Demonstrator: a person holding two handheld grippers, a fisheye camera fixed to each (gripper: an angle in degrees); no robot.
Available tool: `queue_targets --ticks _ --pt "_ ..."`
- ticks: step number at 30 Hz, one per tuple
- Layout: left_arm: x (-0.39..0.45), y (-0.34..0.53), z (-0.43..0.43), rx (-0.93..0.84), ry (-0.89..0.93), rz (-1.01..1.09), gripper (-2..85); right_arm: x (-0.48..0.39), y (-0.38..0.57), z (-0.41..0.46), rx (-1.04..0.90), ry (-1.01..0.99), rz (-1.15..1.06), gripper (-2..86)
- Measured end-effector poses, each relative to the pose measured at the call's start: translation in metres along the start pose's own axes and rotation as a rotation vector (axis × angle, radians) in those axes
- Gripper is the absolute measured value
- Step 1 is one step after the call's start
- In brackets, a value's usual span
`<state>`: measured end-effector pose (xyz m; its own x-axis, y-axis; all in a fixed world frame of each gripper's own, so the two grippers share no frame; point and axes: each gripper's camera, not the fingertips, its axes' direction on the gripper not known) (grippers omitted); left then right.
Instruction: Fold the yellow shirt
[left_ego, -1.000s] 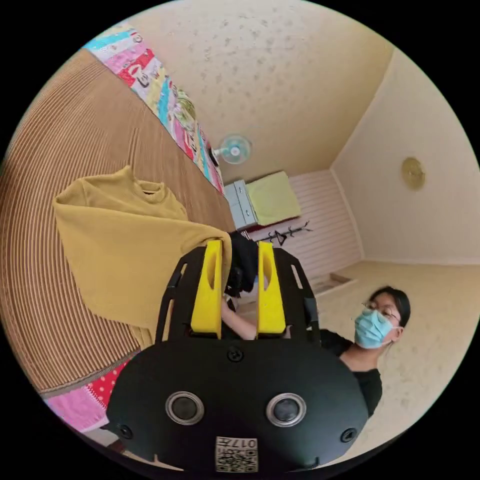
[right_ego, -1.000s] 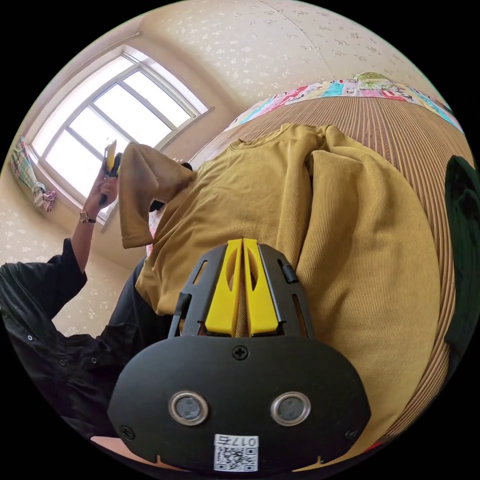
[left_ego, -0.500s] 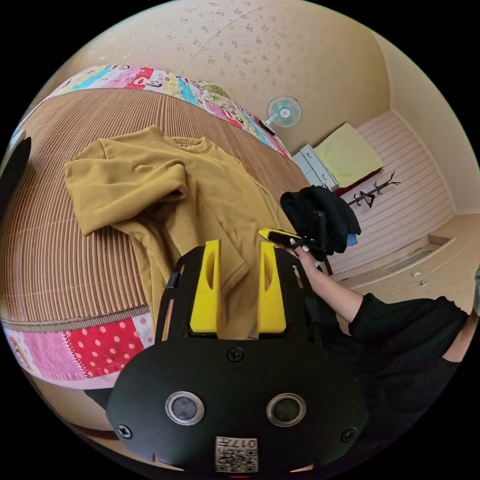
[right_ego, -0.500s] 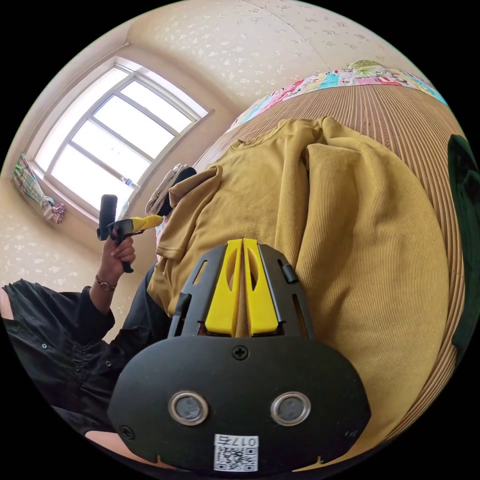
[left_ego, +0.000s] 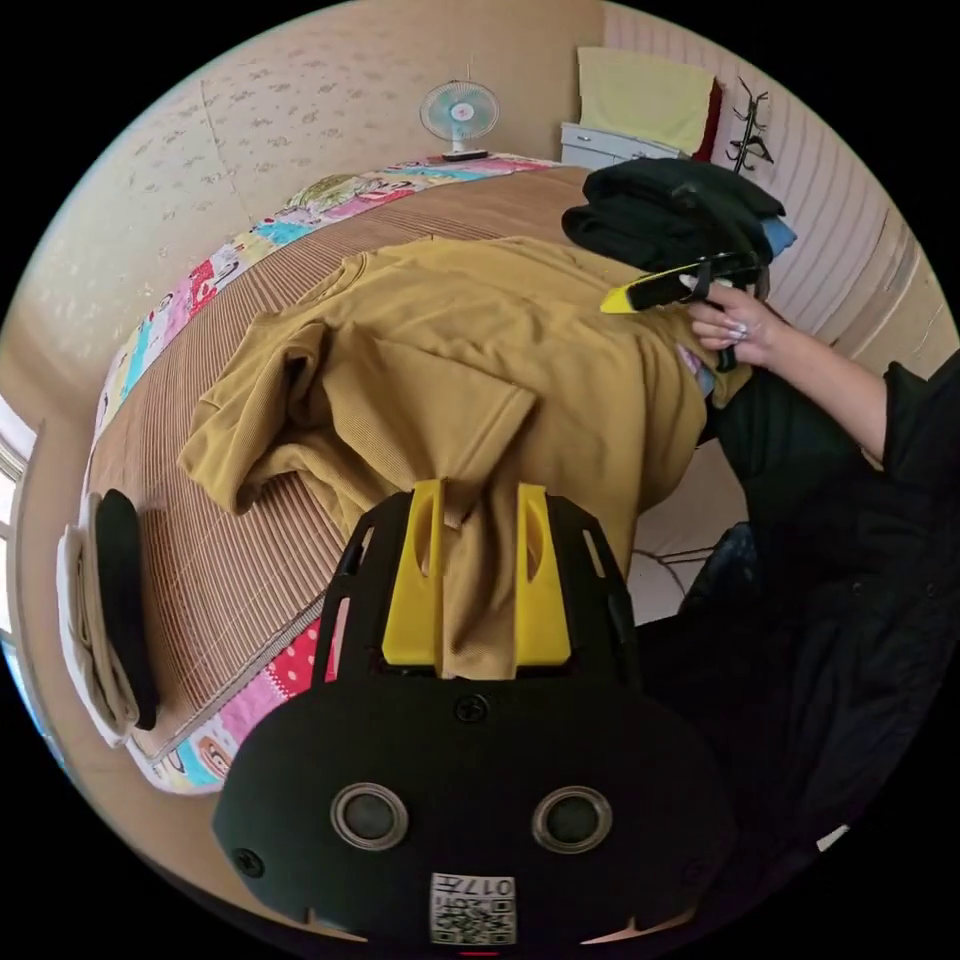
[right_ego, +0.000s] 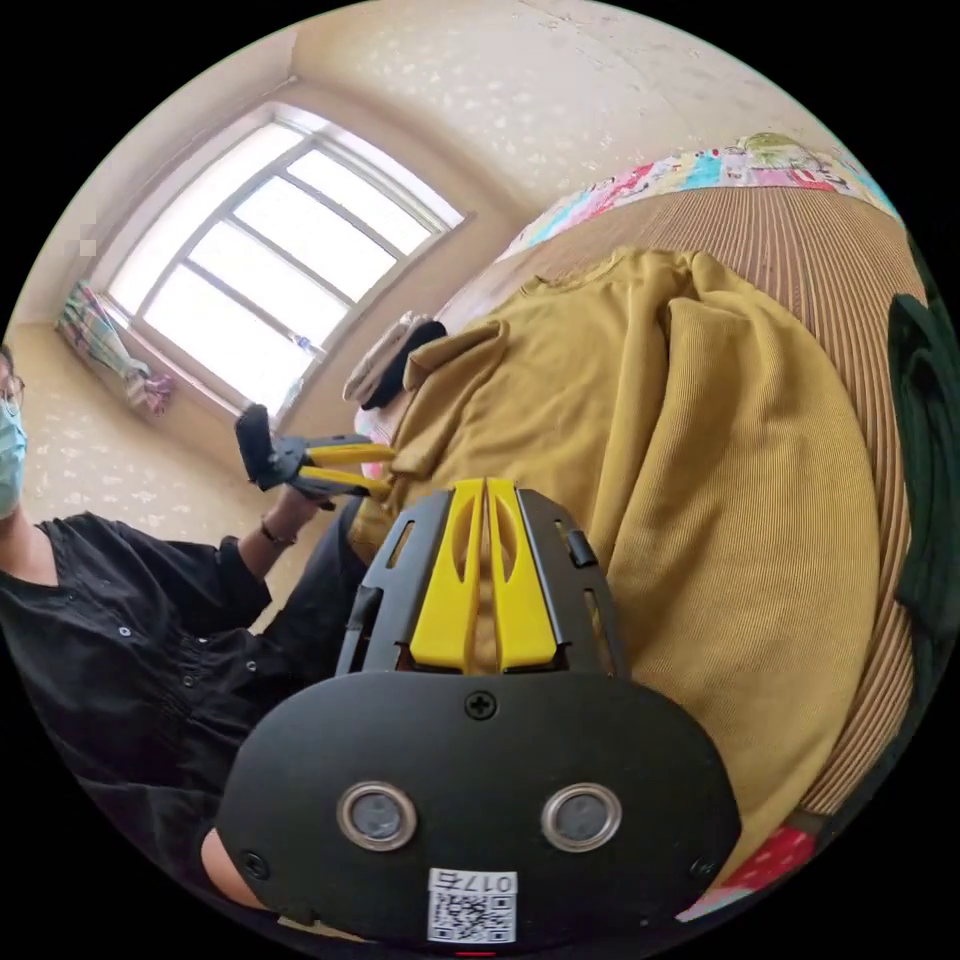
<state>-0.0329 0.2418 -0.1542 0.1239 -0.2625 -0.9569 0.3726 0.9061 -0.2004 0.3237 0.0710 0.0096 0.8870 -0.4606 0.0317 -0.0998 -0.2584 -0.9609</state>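
Note:
The yellow shirt (left_ego: 450, 340) lies on a brown striped mat (left_ego: 220, 560) on a bed, collar at the far side, both sleeves folded in over the body. Its hem hangs over the near edge. My left gripper (left_ego: 478, 495) is open at that hem, with cloth showing in the gap but not pinched. From the right gripper view, the left gripper (right_ego: 385, 470) hovers open beside the shirt (right_ego: 700, 450). My right gripper (right_ego: 485, 490) is shut at the shirt's side edge, cloth in the slit between its jaws. A hand holds the right gripper (left_ego: 612, 299) at the shirt's right side.
A pile of black clothes (left_ego: 660, 205) sits on the mat just beyond the right gripper. A folded beige and black stack (left_ego: 110, 600) lies at the mat's other end. A dark garment (right_ego: 925, 420) borders the shirt. The person (right_ego: 120, 620) stands at the bed's edge.
The left gripper let go of the raised sleeve, which now lies folded across the shirt. It then dropped to the hem at the bed's edge. The right gripper stayed shut in place.

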Motion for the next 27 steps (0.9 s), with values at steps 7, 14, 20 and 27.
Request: queue_targets --ticks 7,14,20,27 --pt "0.039 0.01 0.011 0.019 -0.191 0.025 6.3 0.015 0.034 -0.016 0.03 0.047 0.075 1.4" --pt "0.021 0.039 -0.069 0.375 0.096 -0.377 3.6 0.013 0.032 -0.026 0.14 -0.267 0.039 12.8" --pt "0.054 0.058 -0.067 0.491 0.166 -0.57 3.7 0.052 0.025 0.047 0.267 -0.836 0.333 25.9" --pt "0.081 0.039 -0.065 0.36 0.104 -0.472 3.3 0.069 0.003 0.076 0.249 -0.717 0.567 10.4"
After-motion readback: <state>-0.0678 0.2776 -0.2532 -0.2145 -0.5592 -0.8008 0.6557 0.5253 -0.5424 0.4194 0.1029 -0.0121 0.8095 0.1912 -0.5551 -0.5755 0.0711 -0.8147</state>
